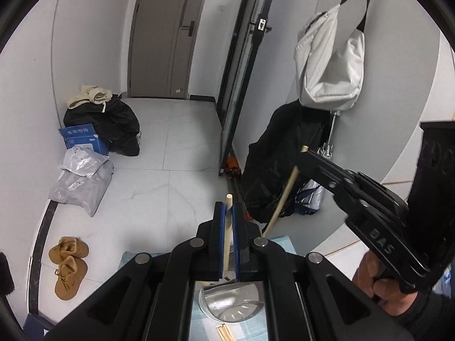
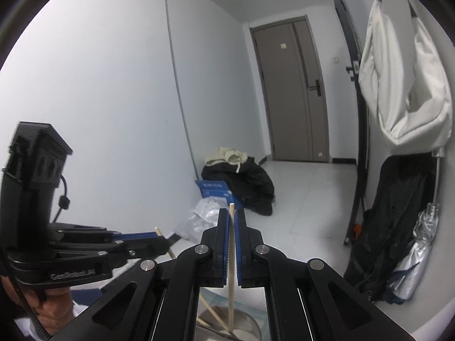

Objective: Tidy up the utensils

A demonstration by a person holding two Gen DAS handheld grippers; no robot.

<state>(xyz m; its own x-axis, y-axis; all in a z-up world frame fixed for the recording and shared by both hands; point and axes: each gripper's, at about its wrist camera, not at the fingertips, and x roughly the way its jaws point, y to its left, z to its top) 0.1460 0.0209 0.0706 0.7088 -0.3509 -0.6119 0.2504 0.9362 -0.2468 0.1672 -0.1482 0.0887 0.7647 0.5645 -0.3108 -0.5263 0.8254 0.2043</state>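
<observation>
My left gripper (image 1: 228, 207) is shut on a wooden chopstick (image 1: 226, 244) that stands upright between its blue pads, above a round metal utensil holder (image 1: 230, 304). My right gripper (image 2: 232, 213) is shut on another wooden chopstick (image 2: 231, 270), whose lower end reaches into the metal holder (image 2: 244, 329). The right gripper also shows in the left wrist view (image 1: 305, 156), holding its chopstick (image 1: 281, 199) slanted. The left gripper shows in the right wrist view (image 2: 162, 237) at the left, with its chopstick tip sticking out. More chopsticks (image 1: 224, 332) lie beside the holder.
The holder stands on a light blue mat (image 1: 281, 245). Beyond are a tiled floor (image 1: 182, 147), brown boots (image 1: 68, 264), parcels (image 1: 82, 179), a black clothes pile (image 1: 113, 125), a grey door (image 1: 167, 34), and a hanging white bag (image 1: 330, 59) with dark coats and umbrellas below.
</observation>
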